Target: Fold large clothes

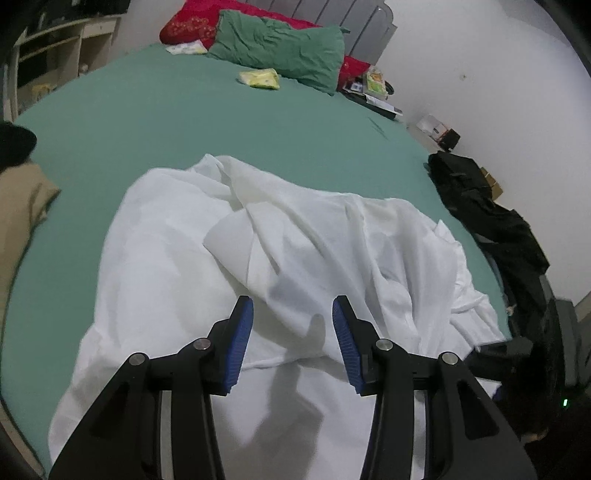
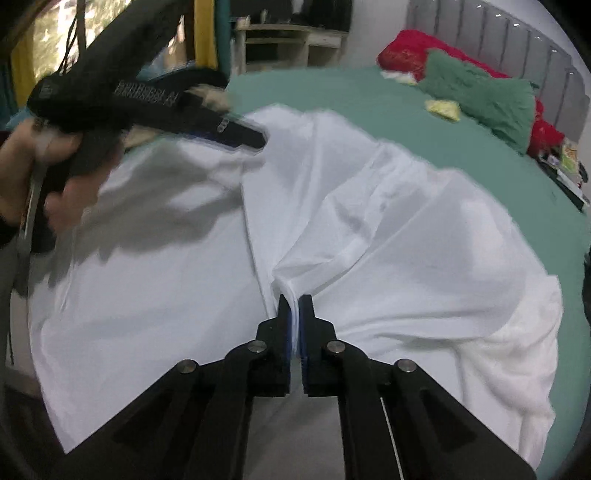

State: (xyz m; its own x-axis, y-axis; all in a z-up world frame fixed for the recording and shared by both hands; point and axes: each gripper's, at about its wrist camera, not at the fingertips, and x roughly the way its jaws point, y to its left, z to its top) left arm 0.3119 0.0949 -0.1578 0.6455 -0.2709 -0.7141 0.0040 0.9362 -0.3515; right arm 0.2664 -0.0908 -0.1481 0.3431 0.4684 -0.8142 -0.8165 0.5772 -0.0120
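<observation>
A large white garment [image 1: 295, 251] lies crumpled on the green bed sheet [image 1: 147, 122]. My left gripper [image 1: 293, 314] is open and empty, its blue pads [image 1: 242, 332] hovering just above the near part of the cloth. In the right wrist view my right gripper [image 2: 295, 310] is shut on a bunched fold of the white garment [image 2: 369, 229], which pulls taut from the pinch. The left gripper [image 2: 255, 138] shows there at upper left, held by a hand over the cloth's far edge.
A green pillow [image 1: 284, 48] and red bedding [image 1: 192, 22] lie at the grey headboard. A yellow packet [image 1: 260, 78] sits on the sheet. Black clothes [image 1: 491, 218] hang off the right bed edge. A beige item [image 1: 22, 206] lies left. Shelves [image 1: 55, 48] stand beyond.
</observation>
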